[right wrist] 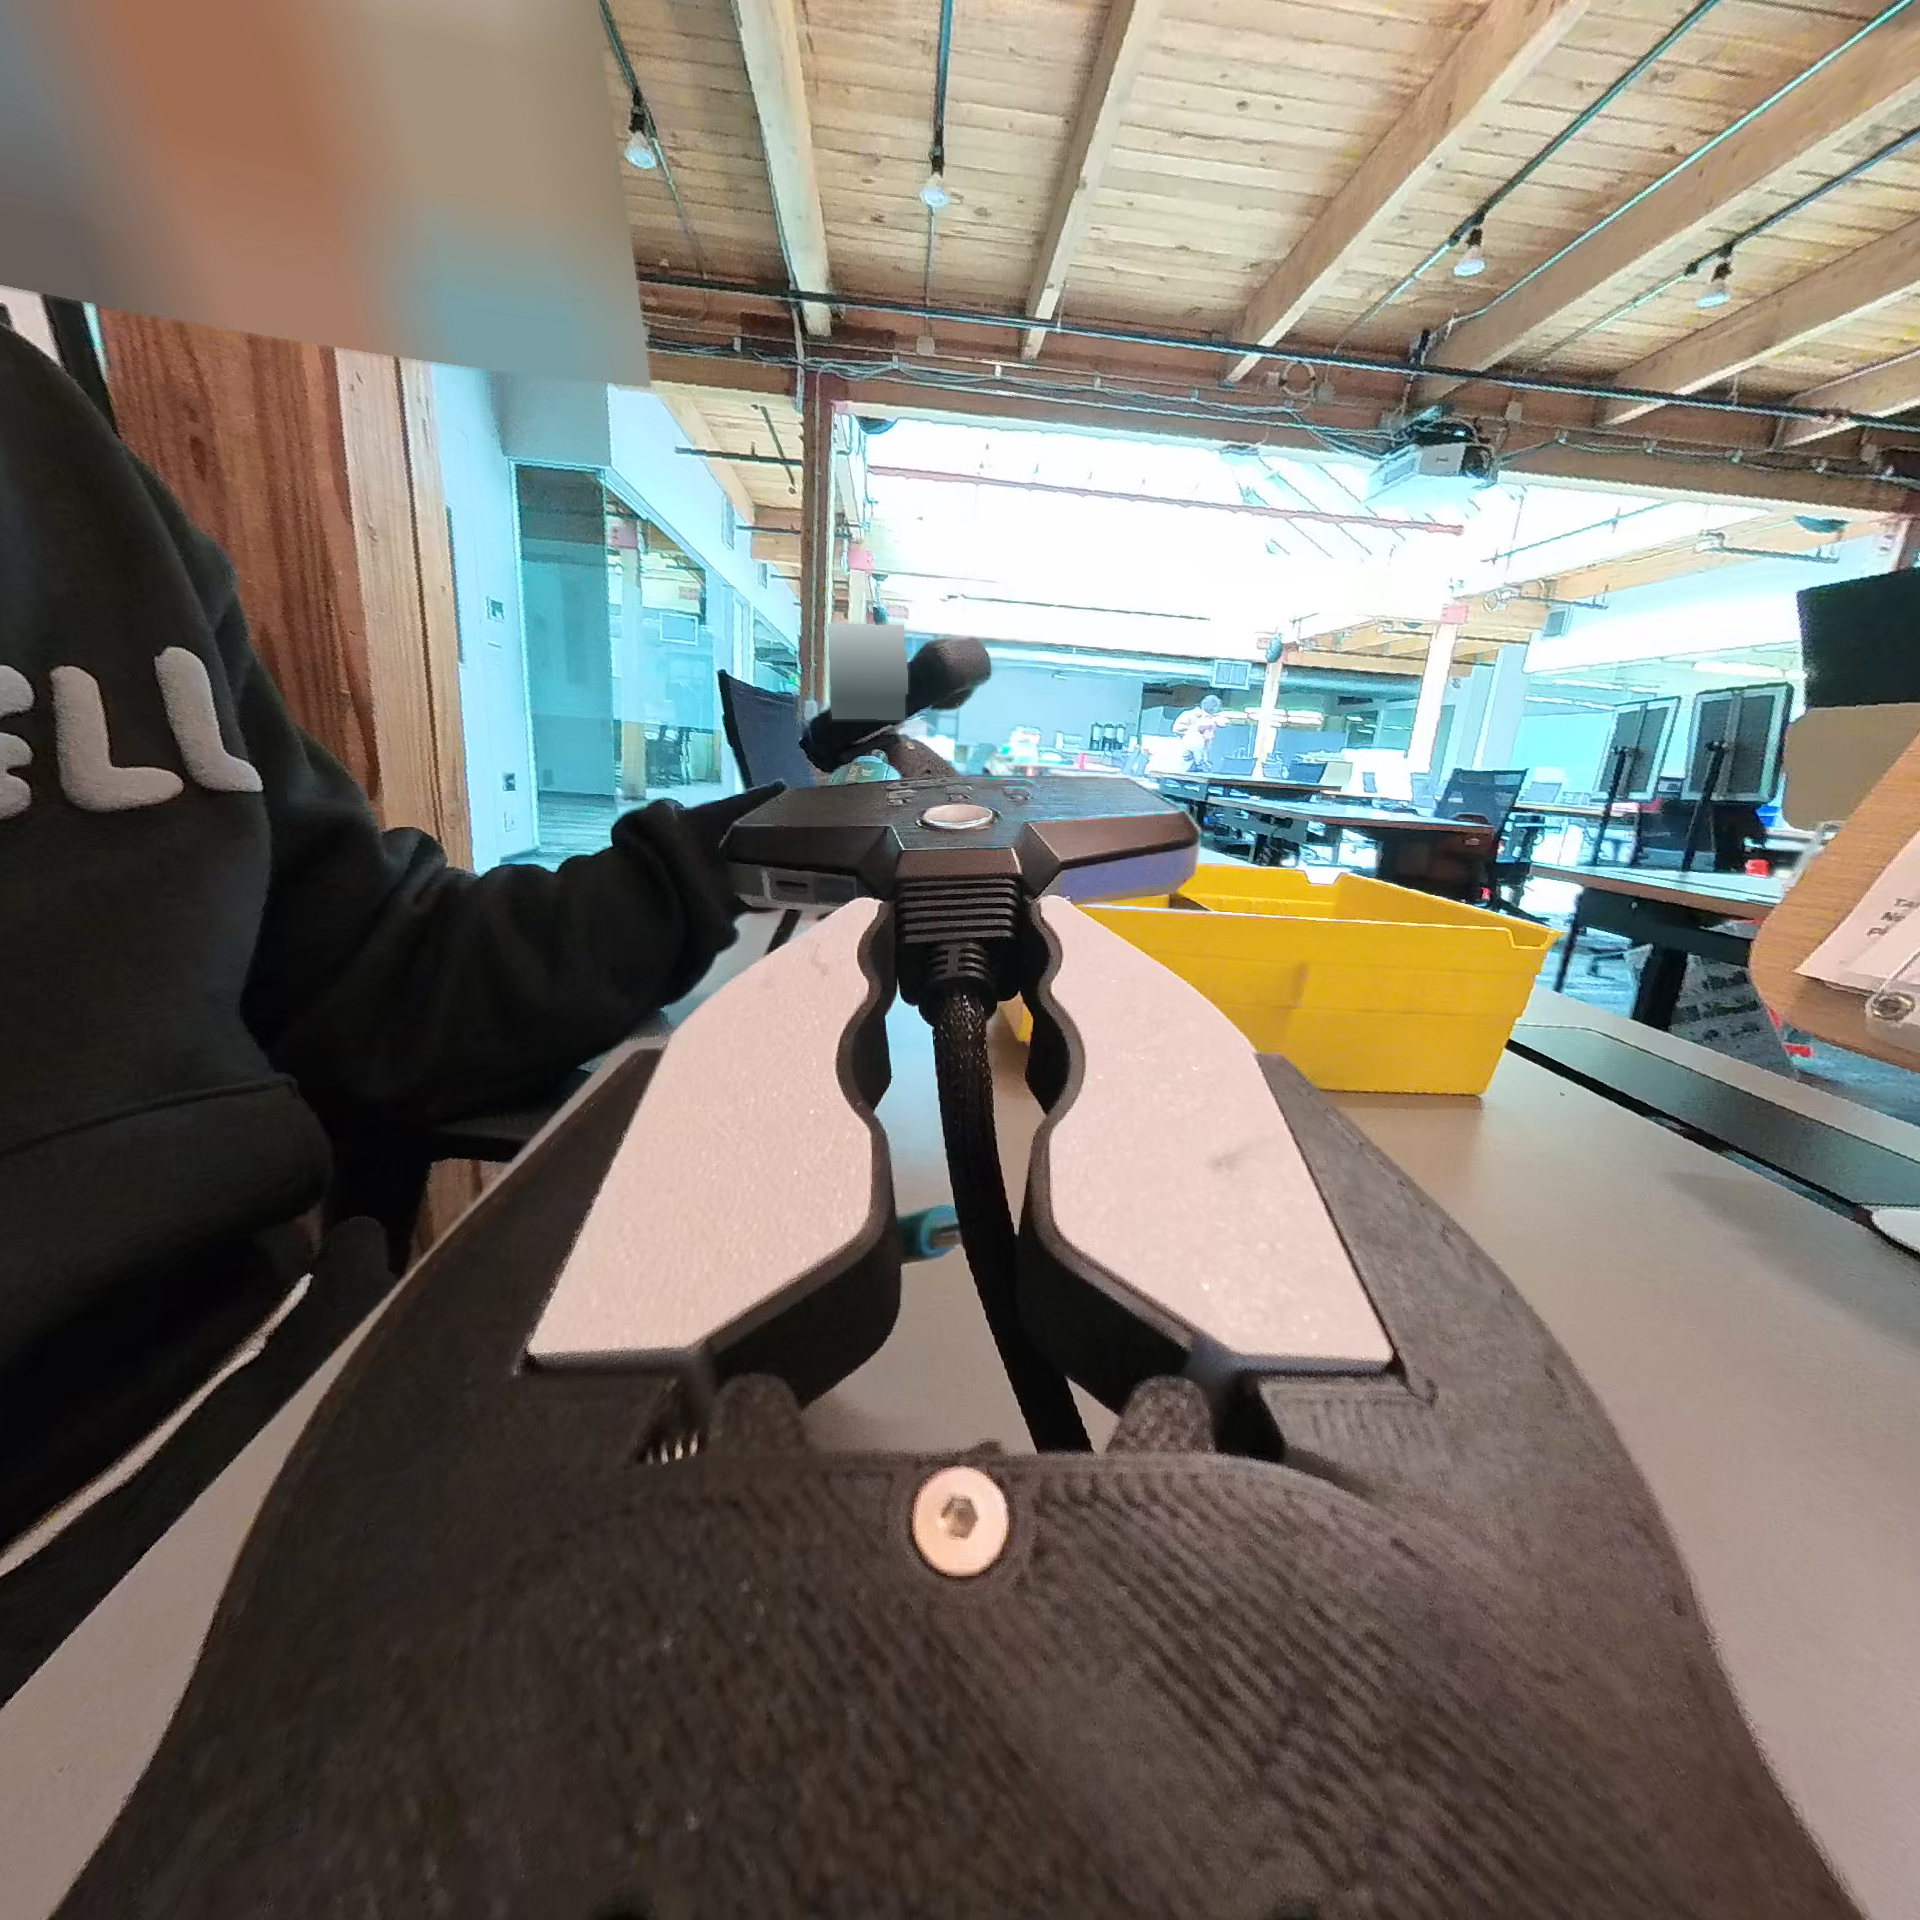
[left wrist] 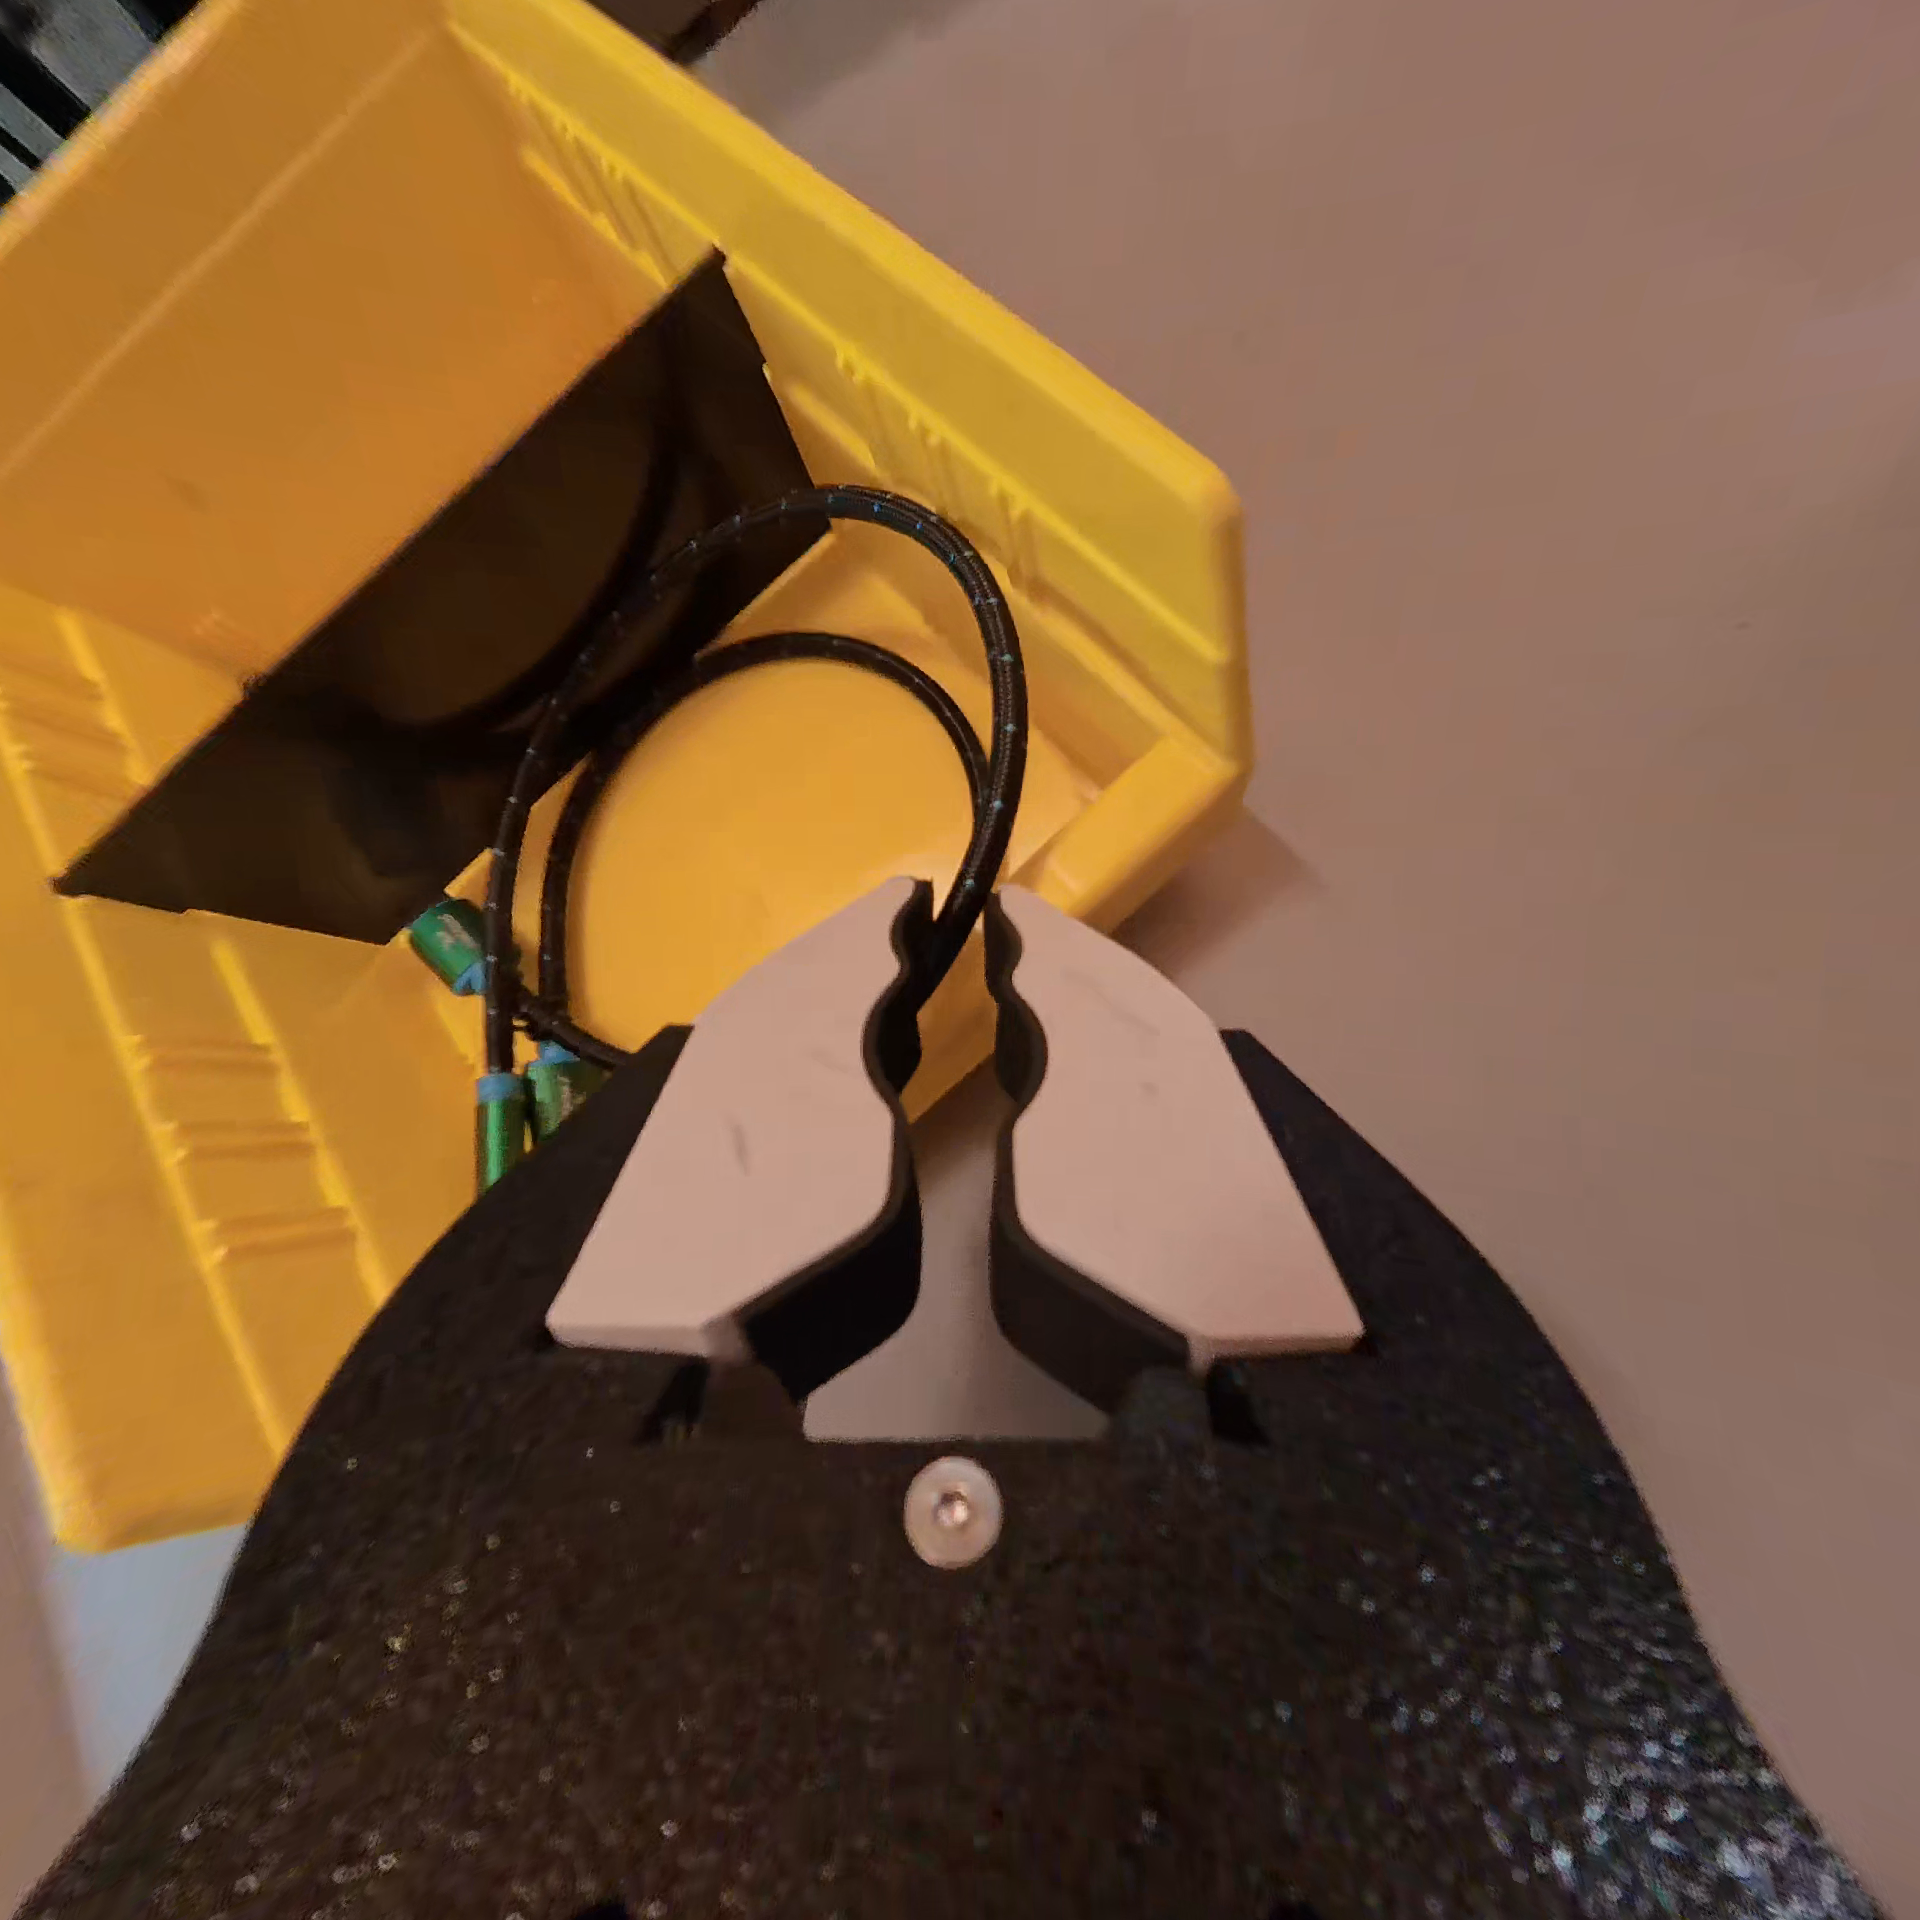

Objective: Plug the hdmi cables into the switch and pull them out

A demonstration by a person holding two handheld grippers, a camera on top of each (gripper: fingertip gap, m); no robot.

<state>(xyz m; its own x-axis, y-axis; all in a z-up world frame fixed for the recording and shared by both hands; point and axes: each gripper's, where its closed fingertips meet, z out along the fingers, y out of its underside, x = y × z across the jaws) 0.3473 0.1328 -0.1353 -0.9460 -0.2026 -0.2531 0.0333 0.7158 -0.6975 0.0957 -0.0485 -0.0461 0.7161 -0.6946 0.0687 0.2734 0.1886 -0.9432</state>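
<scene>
The switch [right wrist: 961,836], a flat black box with a round button on top, sat straight ahead of the right gripper [right wrist: 961,935], held up above the table [right wrist: 1662,1299]; its own braided pigtail cable [right wrist: 971,1122] ran back along the gripper's axis, between the fingers. The right jaws were clenched on the ribbed strain relief [right wrist: 956,914] at the switch's near edge, so the switch's port side faced left, toward a black-sleeved arm [right wrist: 582,935]. One side port looked empty. The hdmi cables [left wrist: 997,665] lay looped in the yellow bin [left wrist: 312,312], beside a black box [left wrist: 468,644], their green plugs [left wrist: 499,1122] low and left of the left gripper [left wrist: 956,914]. The left jaws stood slightly parted around a loop of braided cable; whether they actually pinched it couldn't be told. Judged: the left gripper was nearer the plugs, but held mid-cable, not at a plug, so the plug's long axis wasn't yet lined up with the switch's port.
</scene>
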